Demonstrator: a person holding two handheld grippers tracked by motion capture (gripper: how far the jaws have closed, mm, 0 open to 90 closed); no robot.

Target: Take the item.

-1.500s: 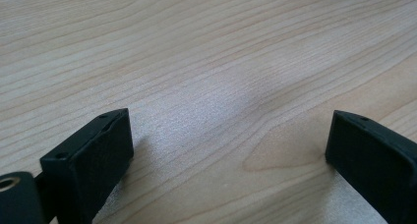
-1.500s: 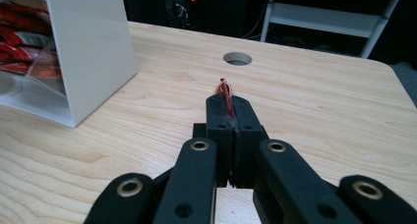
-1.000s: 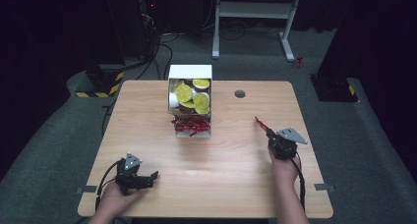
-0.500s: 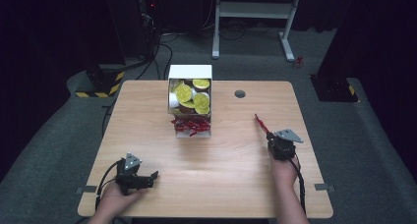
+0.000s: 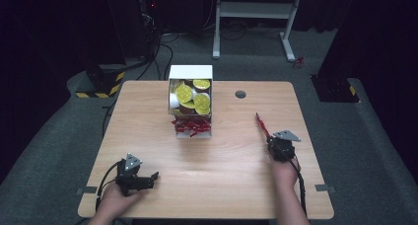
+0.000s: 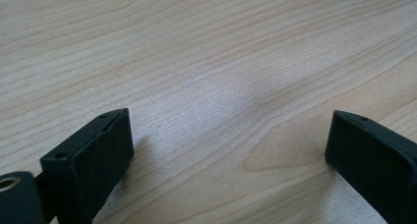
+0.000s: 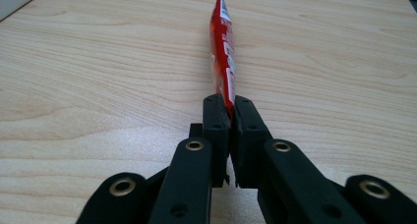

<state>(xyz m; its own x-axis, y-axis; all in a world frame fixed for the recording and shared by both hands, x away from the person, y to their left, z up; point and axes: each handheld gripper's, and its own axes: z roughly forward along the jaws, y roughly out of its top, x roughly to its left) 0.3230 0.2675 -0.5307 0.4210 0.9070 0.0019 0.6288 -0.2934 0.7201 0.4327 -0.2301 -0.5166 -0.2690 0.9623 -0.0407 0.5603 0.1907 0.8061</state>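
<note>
So on the desk [image 5: 236,156] the box [image 5: 191,106] already has gold-lidded cups up top and red packets in its lower slot, and I'd guess this last red packet [image 5: 260,124] has yet to go in. It's over on the right, well clear of the box, pinched edge-on in the right tool [image 5: 268,138]. The high view gives you the box, while the right gripper view shows that pinch [image 7: 227,108] and the left gripper view shows the left tool [image 6: 228,150] spread wide over bare wood.

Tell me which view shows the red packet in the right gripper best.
The right gripper view: the red packet stands edge-on, close up, pinched between the right gripper jaws, printing visible. The high view shows it as a thin red sliver above the table. The left gripper view looks at bare wood.
</note>
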